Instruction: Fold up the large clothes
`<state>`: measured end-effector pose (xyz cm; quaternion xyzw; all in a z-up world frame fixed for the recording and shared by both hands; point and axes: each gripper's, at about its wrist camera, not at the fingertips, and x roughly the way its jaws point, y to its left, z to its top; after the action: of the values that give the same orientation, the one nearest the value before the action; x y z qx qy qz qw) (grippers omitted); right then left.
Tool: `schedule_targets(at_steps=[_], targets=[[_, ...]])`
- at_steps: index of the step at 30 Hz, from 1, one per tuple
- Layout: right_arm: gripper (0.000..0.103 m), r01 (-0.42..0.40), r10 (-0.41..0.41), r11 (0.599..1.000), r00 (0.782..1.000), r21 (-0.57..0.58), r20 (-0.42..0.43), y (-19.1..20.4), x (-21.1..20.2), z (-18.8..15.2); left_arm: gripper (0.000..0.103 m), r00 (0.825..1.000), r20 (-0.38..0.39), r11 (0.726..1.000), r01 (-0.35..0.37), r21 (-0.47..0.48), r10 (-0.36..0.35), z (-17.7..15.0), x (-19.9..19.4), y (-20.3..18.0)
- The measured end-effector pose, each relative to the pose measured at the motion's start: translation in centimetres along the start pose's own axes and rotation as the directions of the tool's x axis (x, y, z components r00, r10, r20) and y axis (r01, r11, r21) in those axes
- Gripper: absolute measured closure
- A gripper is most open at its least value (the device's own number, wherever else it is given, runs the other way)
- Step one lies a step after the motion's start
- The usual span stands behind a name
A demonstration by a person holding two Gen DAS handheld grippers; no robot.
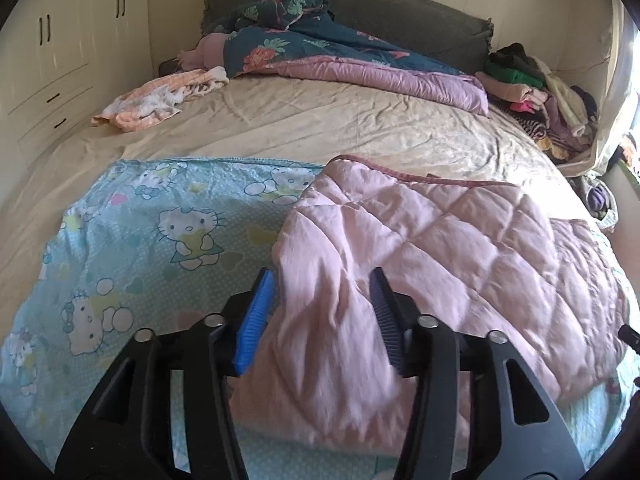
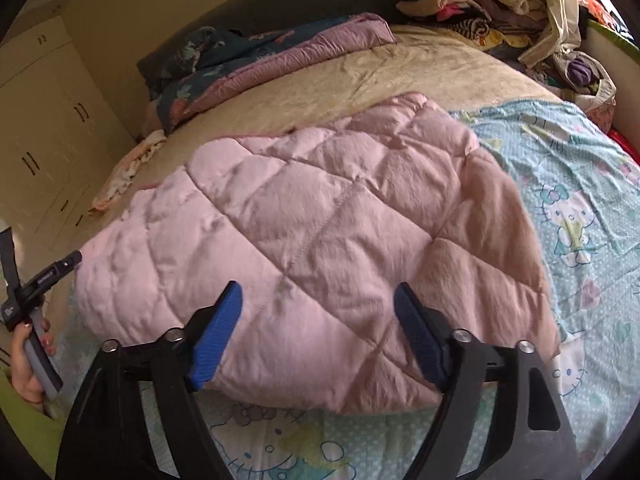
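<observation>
One pink quilted jacket (image 2: 320, 220) lies on a blue cartoon-cat sheet (image 1: 160, 232), filling the centre of the right wrist view, its long axis running lower left to upper right. Diamond stitching puffs its surface. The left gripper (image 1: 322, 316) stands open, a limp sleeve between its jaws. The right gripper (image 2: 318, 332) hovers open above the hem.

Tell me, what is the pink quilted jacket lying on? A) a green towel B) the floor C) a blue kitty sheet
C: the jacket rests on the blue sheet printed with cartoon cats, spread over the bed.
</observation>
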<state>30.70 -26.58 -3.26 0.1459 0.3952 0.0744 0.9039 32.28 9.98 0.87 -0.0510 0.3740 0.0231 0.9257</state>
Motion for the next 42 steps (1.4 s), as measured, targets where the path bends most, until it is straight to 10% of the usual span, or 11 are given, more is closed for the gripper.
schedule_targets(at_steps=[10, 28, 31, 42], targets=[[0.006, 0.005, 0.001, 0.999, 0.994, -0.050, 0.112, 0.8, -6.2, -0.7, 0.024, 0.999, 0.029, 1.000, 0.022, 0.012, -0.022, -2.0, -4.3, -0.5], [0.004, 0.026, -0.039, 0.994, 0.992, 0.110, 0.118, -2.7, -7.9, -5.0, 0.014, 0.998, -0.024, 0.998, 0.056, 0.001, -0.056, -7.3, -6.0, -1.3], [0.004, 0.040, -0.056, 0.986, 0.994, 0.159, 0.098, -3.6, -7.1, -5.6, 0.014, 0.975, -0.096, 0.969, 0.181, -0.167, -0.199, -8.7, -4.0, 0.1], [0.004, 0.082, -0.096, 0.953, 0.995, 0.292, 0.033, -5.9, -3.5, -6.1, 0.014, 0.935, -0.116, 0.832, 0.237, -0.501, -0.336, -9.6, 0.8, 2.9]])
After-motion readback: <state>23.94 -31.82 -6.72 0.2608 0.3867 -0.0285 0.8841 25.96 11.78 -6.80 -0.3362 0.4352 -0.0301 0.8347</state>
